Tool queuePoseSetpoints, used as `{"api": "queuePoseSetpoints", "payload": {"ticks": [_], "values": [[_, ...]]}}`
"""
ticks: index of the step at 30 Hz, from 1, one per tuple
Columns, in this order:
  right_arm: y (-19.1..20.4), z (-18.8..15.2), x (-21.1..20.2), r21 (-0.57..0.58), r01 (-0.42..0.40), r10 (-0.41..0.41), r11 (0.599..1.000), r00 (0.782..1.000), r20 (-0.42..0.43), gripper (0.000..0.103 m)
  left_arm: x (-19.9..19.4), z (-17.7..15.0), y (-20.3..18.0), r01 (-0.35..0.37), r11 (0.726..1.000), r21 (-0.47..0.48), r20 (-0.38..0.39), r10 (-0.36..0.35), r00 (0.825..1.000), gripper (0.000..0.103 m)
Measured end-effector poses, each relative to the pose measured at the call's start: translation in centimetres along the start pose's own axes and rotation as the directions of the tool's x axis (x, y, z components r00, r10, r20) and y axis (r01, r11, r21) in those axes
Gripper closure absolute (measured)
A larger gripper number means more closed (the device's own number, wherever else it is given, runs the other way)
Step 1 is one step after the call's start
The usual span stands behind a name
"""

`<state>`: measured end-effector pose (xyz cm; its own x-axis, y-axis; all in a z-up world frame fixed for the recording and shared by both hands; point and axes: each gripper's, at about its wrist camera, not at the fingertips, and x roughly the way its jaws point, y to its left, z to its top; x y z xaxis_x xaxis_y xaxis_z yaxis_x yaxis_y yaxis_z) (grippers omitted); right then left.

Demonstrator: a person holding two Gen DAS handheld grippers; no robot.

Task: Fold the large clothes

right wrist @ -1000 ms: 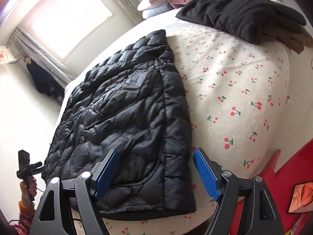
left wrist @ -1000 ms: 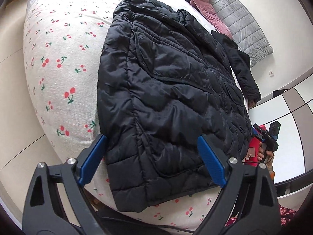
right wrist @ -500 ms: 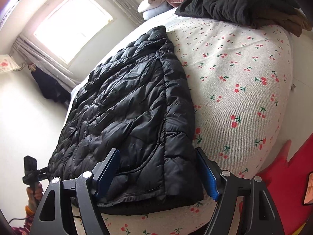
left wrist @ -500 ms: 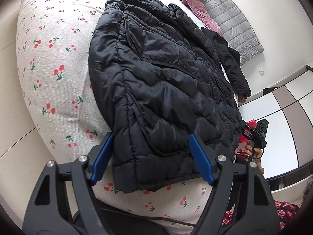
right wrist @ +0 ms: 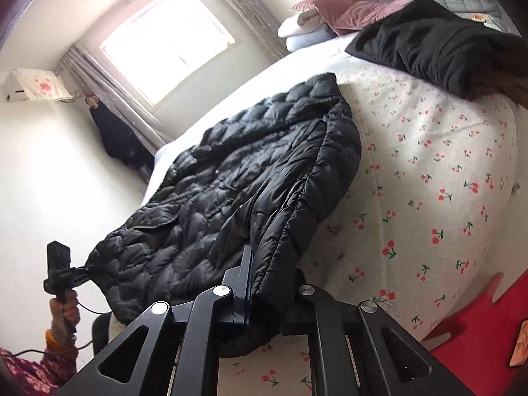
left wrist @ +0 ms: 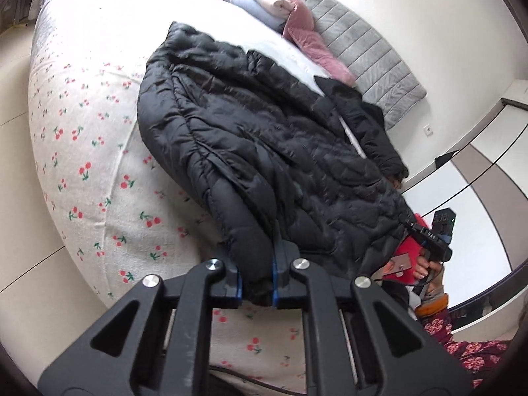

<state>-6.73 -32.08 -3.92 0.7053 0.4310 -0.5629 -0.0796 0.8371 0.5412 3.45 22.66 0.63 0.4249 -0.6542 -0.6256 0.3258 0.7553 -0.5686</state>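
The black puffer jacket [left wrist: 264,138] lies spread over the cherry-print bed [left wrist: 92,165], its near hem lifted. The left gripper [left wrist: 256,283] is clamped on one hem corner, the right gripper [right wrist: 264,297] on the other. Pillows [right wrist: 316,16] sit at the far end.

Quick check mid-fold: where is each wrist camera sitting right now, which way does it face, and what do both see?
Left wrist: on the left gripper at the bed's foot, facing the headboard; shut on the jacket hem; right gripper and hand at right.
Right wrist: on the right gripper, facing the window; shut on the hem; left gripper at left.
Shared: jacket, bed, pink pillow.
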Motion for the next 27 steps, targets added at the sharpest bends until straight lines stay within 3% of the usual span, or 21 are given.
{"api": "queuePoseSetpoints", "payload": {"ticks": [7,11,14,18,23,27], "values": [[5.6,2.3,-6.2,-0.099,-0.074,0.090,0.992,0.981,0.170,0.094,-7.7,2.1,-4.9,0.076,0.992,0.105,0.168,-0.093,0.981,0.091],[8.7,4.4,-10.2,-0.165,-0.060,0.107,0.984,0.951,0.290,0.094,-11.6,4.2,-6.9,0.068,0.984,0.165,0.265,-0.111,0.958,0.091],[9.5,6.4,-10.7,-0.180,-0.028,0.090,0.983,0.932,0.350,0.094,-12.2,7.0,-7.4,0.030,0.982,0.185,0.306,-0.086,0.948,0.090],[8.5,10.6,-7.6,-0.144,0.011,0.040,0.990,0.937,0.348,0.094,-9.0,12.1,-6.4,-0.010,0.990,0.143,0.294,-0.032,0.955,0.090],[5.7,16.4,0.3,-0.080,0.120,-0.090,0.990,0.947,0.308,0.093,-1.6,19.5,-4.3,-0.145,0.986,0.085,0.265,0.118,0.957,0.089],[2.2,20.5,7.2,0.004,0.158,-0.155,0.987,0.960,0.232,0.092,4.7,24.7,-1.6,-0.177,0.984,0.006,0.237,0.170,0.957,0.087]]}}
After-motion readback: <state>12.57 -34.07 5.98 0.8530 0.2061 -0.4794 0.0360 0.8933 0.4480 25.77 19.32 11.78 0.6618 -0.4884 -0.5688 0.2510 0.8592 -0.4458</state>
